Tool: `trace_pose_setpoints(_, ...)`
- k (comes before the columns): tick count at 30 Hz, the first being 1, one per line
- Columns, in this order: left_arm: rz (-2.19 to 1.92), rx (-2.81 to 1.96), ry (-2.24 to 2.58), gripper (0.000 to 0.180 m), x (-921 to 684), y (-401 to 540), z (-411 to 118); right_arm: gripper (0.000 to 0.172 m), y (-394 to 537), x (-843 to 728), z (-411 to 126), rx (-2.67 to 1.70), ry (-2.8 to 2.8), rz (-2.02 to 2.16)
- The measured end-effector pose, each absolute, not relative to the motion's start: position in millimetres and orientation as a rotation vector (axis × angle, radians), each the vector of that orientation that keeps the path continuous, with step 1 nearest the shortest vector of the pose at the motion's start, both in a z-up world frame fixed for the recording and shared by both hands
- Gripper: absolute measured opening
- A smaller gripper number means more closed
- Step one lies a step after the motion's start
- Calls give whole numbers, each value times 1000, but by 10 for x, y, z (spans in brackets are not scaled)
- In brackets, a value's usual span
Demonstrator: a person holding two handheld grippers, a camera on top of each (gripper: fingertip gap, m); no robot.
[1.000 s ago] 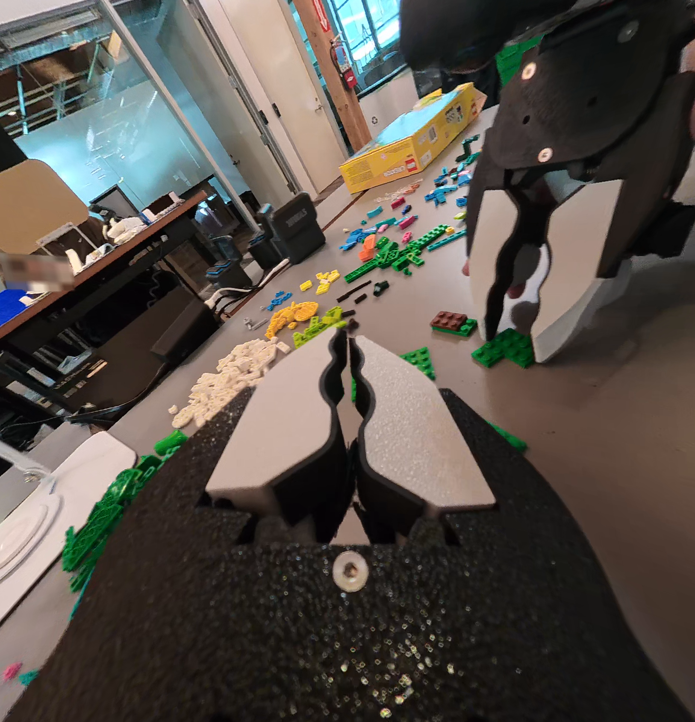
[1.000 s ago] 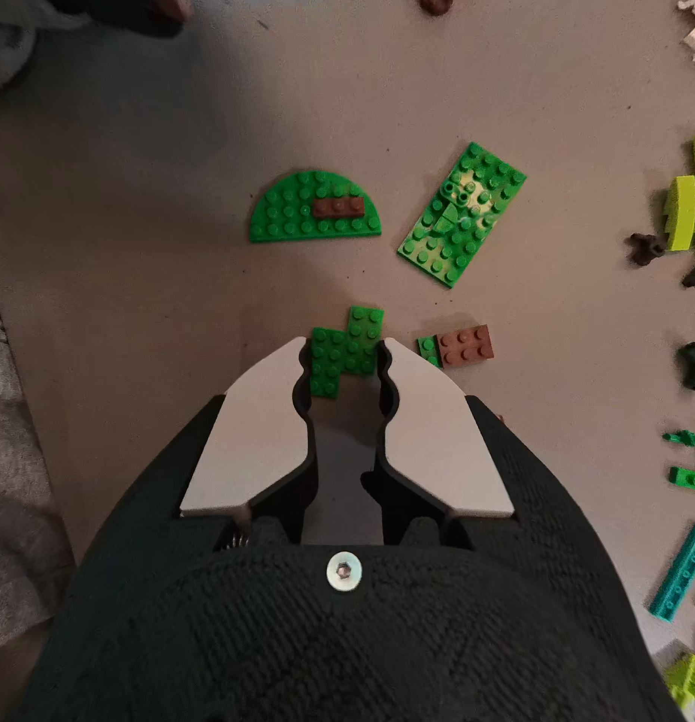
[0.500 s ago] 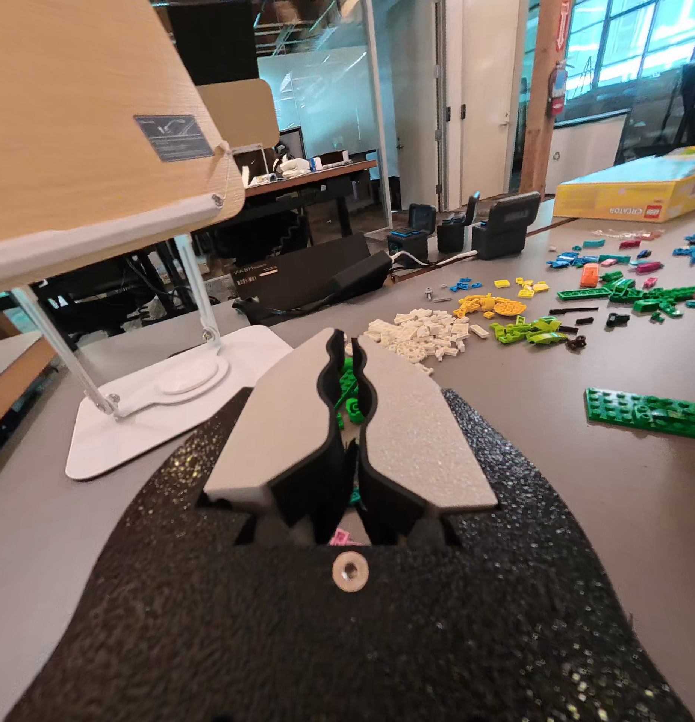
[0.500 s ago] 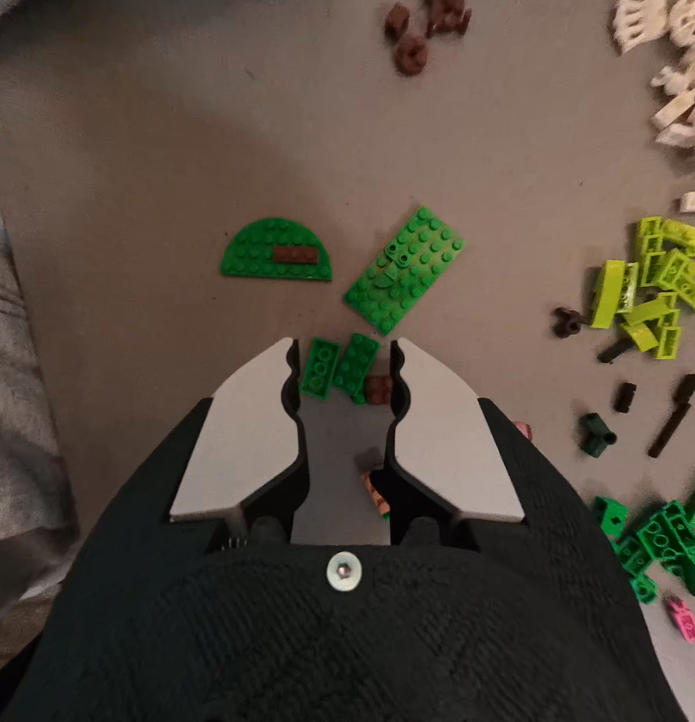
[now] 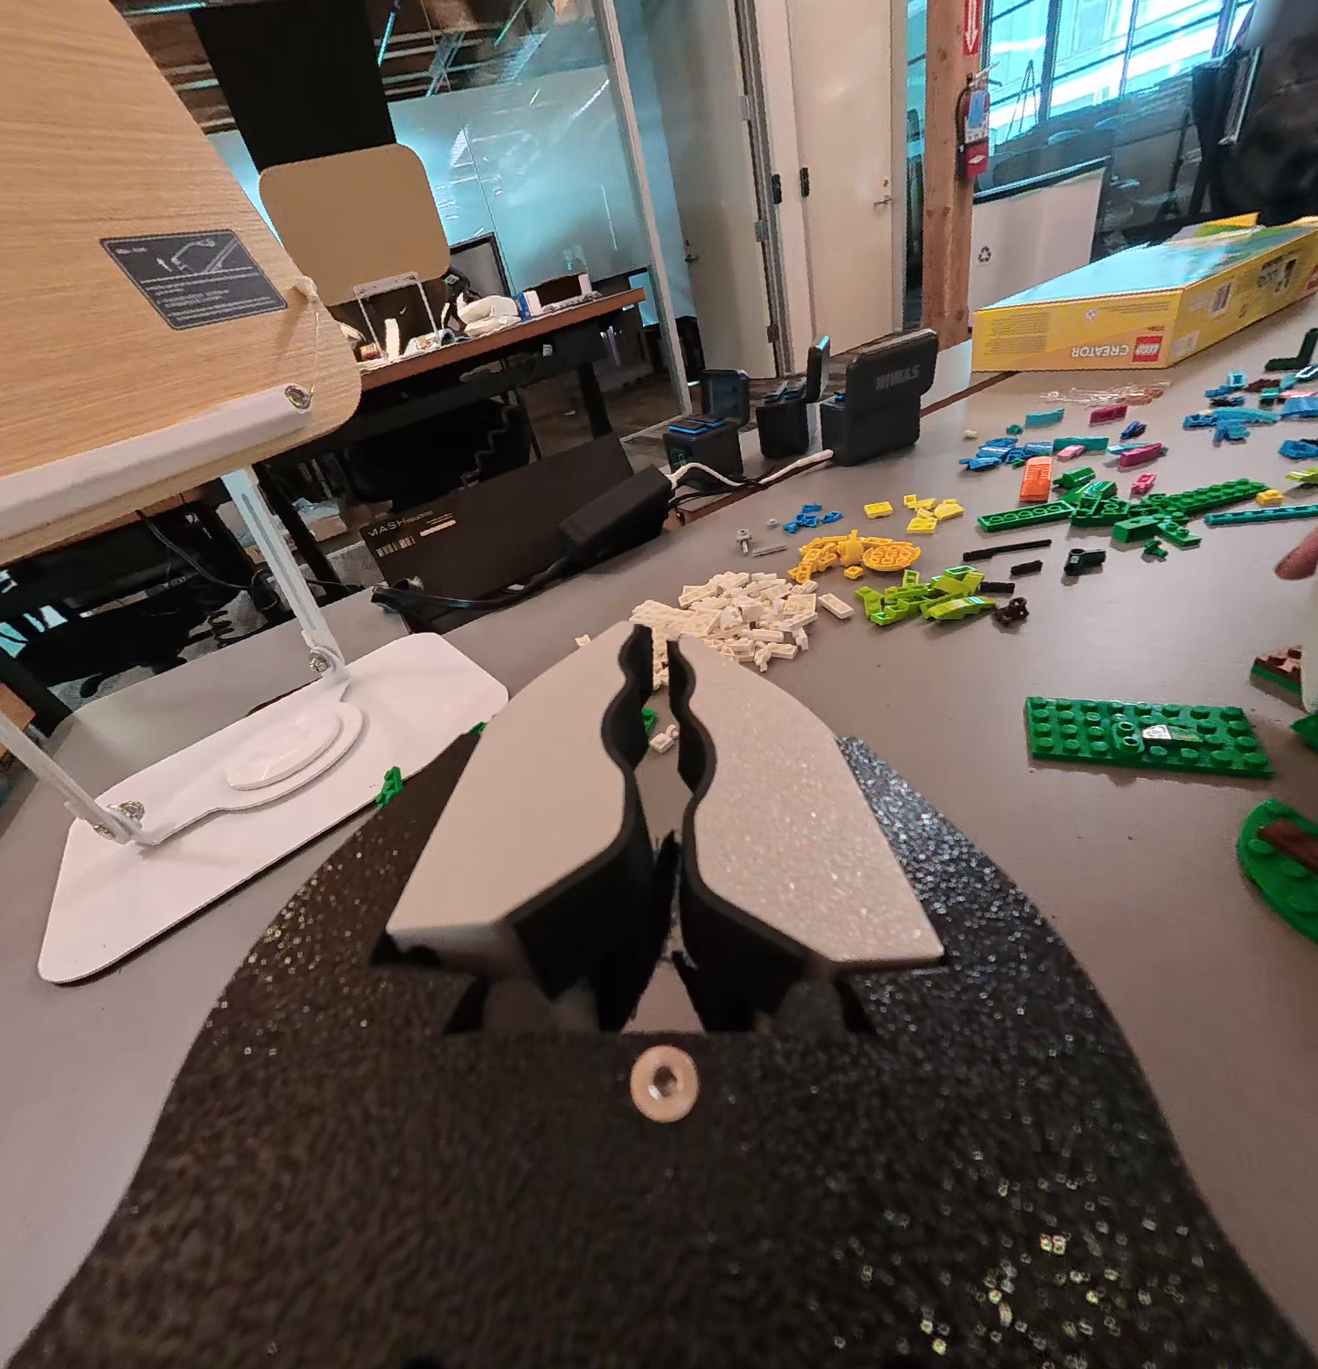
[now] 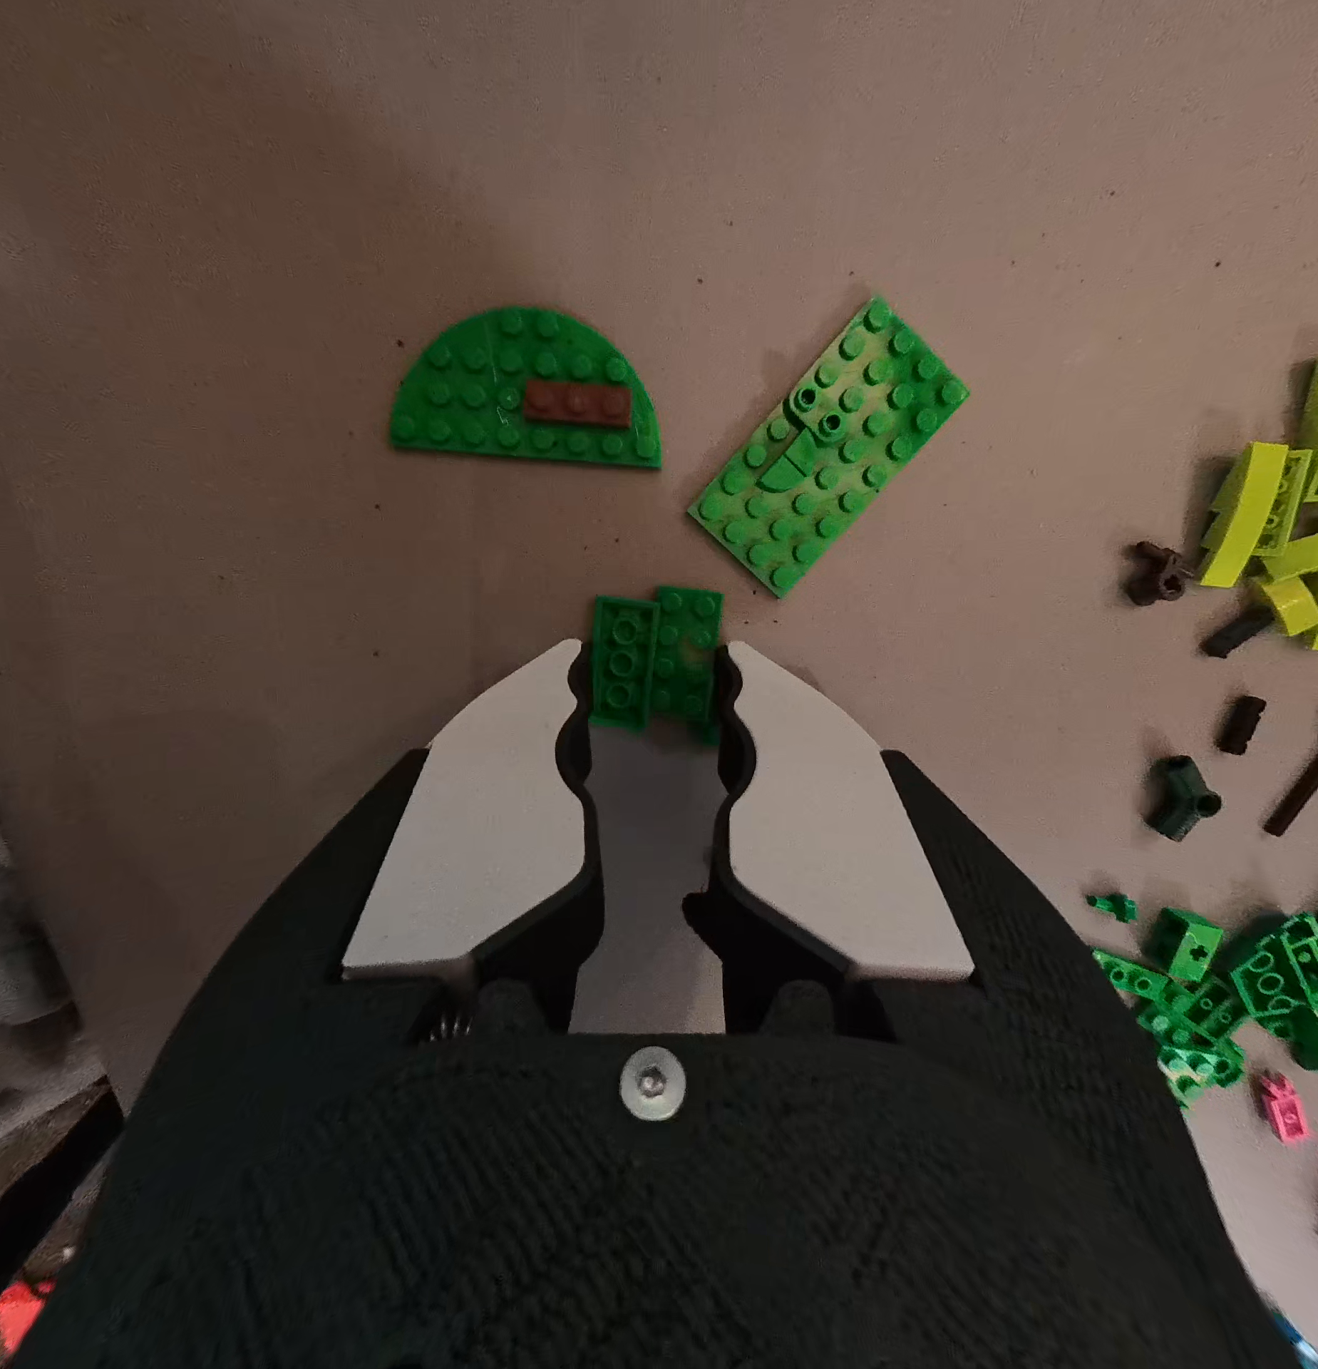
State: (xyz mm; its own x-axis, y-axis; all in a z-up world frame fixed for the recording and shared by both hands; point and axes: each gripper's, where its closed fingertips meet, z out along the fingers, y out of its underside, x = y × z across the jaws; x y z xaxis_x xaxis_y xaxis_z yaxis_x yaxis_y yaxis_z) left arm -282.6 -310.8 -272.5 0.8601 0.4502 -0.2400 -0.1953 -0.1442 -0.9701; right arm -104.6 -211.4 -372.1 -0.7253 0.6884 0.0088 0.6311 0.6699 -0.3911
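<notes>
Right gripper (image 6: pixel 652 655) is clamped on a pair of joined green plates (image 6: pixel 656 659), long axis running straight out along the fingers. Left gripper (image 5: pixel 659 652) is nearly closed on nothing, aimed at the white brick pile (image 5: pixel 744 615).

Writing present, not reproduced here:
- yellow cardboard box (image 5: pixel 1152 311), 2 o'clock on surface: printed lettering, logo on side.
- dark sticker (image 5: pixel 193 278) on wooden board, 10 o'clock: white print, diagram.
- black flat carton (image 5: pixel 493 518), 12 o'clock: white lettering, barcode.
- dark case (image 5: pixel 881 396), 1 o'clock: raised lettering.
</notes>
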Motion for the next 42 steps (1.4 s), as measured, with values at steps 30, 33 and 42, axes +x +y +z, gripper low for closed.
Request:
trace_pose_setpoints(30, 643, -1349, -496, 18, -3309, -3724, -2369, 39, -3052, -3998, -3376, -634, -2557, 691)
trace_pose_setpoints(33, 631, -1383, -486, 20, -3295, -3670, -2415, 51, -2960, -3984, -3320, -686, -2515, 726)
trace_pose_setpoints(42, 603, -1451, -331, 20, -2994, -3355, -2475, 45, -2093, -2220, -2972, -736, -2603, 894)
